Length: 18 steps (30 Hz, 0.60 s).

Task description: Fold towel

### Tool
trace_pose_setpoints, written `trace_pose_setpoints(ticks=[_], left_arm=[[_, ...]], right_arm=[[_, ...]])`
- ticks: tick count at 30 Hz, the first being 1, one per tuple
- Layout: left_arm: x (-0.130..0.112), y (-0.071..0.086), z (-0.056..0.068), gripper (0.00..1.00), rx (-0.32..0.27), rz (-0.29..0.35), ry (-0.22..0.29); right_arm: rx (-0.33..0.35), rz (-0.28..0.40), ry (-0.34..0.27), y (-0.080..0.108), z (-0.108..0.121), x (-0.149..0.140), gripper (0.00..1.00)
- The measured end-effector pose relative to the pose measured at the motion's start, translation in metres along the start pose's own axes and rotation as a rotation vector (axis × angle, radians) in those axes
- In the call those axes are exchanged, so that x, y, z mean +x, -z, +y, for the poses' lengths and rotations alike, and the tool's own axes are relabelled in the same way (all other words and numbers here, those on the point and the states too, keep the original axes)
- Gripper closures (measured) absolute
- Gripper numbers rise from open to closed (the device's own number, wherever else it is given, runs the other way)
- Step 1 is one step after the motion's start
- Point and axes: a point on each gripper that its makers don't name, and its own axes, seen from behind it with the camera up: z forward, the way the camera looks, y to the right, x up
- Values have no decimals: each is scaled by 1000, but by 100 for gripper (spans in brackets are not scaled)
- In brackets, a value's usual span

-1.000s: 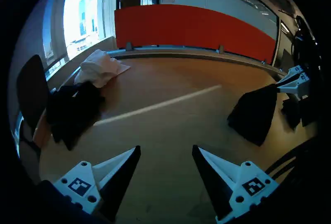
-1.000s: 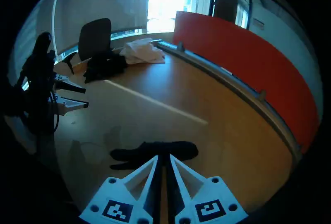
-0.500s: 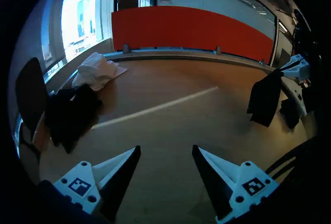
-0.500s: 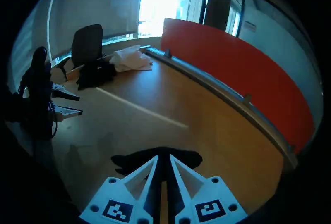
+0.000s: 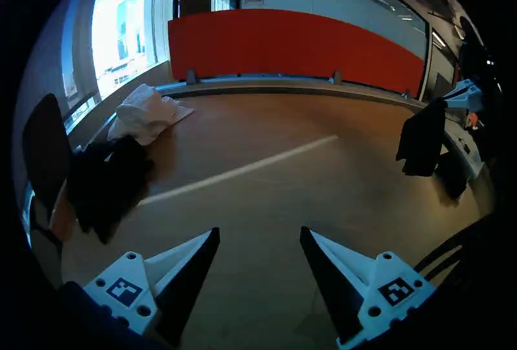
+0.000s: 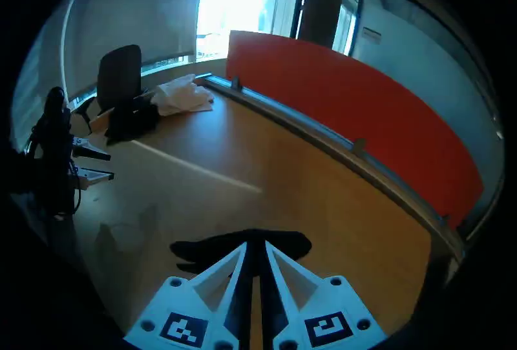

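**Right gripper pinches hanging black towel; left gripper wide open, holding nothing**

Right gripper view: the right gripper (image 6: 255,250) has its fingers drawn almost together with a thin dark slit between them. The black towel (image 6: 284,244) bunches at the tips and spreads to either side. The exact pinch point is dark on dark and hard to make out. In the left gripper view the same right gripper (image 5: 463,95) sits at the far right edge, partly cut off. The black towel (image 5: 420,138) hangs down from it above the table (image 5: 271,156), its lower end bunched. The folds are unreadable, and a shadow (image 5: 452,179) lies just beside it.

Left gripper (image 5: 258,266): fingers spread wide, bare tabletop between them, gripping nothing. In the right gripper view it shows small at the left (image 6: 87,163). The hand holding it is a dark silhouette with no detail.

Farther out, a pale stripe (image 5: 239,169) crosses the wood. At the far left corner a white cloth (image 5: 145,112) lies crumpled, and a dark cloth heap (image 5: 103,182) sits beside it, touching or nearly so. The heap's item count cannot be told. A chair (image 5: 42,150) stands behind, half cut off. A red partition (image 5: 291,43) runs along the back edge and a blown-out window (image 5: 119,33) is at the left.
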Motion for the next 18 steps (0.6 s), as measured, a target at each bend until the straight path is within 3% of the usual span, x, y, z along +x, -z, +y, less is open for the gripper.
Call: trace_pose_setpoints(ticks=[18], left_arm=[[5,-4,5,8,3,-8,-15]], right_arm=[[-119,-54,-30,39,100,-48,95]])
